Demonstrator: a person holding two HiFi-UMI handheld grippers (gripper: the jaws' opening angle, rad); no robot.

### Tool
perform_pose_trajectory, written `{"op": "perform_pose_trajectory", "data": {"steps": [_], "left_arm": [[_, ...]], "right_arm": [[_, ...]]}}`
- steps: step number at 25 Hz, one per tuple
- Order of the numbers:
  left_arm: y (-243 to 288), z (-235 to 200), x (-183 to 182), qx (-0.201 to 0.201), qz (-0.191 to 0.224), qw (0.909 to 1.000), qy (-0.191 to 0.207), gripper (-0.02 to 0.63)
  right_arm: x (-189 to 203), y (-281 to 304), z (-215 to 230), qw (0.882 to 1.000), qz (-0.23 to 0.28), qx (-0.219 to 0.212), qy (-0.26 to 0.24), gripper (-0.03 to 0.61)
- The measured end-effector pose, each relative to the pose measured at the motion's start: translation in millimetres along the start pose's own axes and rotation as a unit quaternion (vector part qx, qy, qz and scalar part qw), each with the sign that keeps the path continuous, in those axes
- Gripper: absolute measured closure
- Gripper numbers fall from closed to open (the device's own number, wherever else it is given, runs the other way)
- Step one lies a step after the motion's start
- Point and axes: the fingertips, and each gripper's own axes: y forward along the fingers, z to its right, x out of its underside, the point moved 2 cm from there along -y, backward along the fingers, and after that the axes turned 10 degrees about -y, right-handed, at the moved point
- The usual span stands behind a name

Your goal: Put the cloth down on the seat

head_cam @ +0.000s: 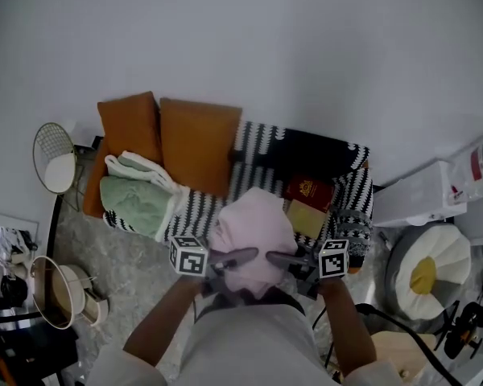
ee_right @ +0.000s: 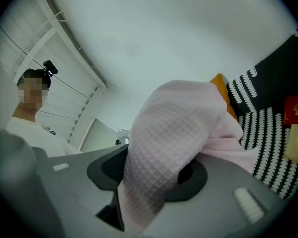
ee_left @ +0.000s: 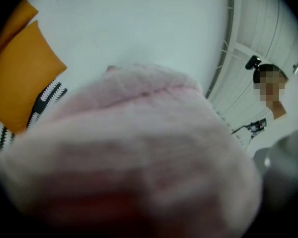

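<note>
A pink waffle-weave cloth point(head_cam: 253, 227) hangs bunched in front of the sofa seat point(head_cam: 201, 207), which is covered by a black-and-white throw. My left gripper point(head_cam: 245, 256) comes in from the left and my right gripper point(head_cam: 275, 257) from the right, tips facing each other at the cloth's near edge. In the right gripper view the pink cloth point(ee_right: 174, 133) runs down between the grey jaws, pinched there. The left gripper view is filled by the cloth point(ee_left: 139, 152), which hides the jaws.
Two orange cushions point(head_cam: 197, 143) lean on the sofa back. A green-and-white cloth point(head_cam: 133, 203) lies on the left of the seat, a red box point(head_cam: 310, 190) and a tan one point(head_cam: 306, 215) on the right. A round pouf point(head_cam: 428, 268) stands at the right.
</note>
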Motion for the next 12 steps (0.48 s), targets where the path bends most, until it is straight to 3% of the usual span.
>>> {"op": "perform_pose_trajectory", "data": {"steps": [12], "left_arm": [[42,-55,-33,-0.019,0.011,0.9997,-0.01,0.411]], "right_arm": [[-25,-18,73,1.0,-0.017,0.004,0.018,0.37]]}}
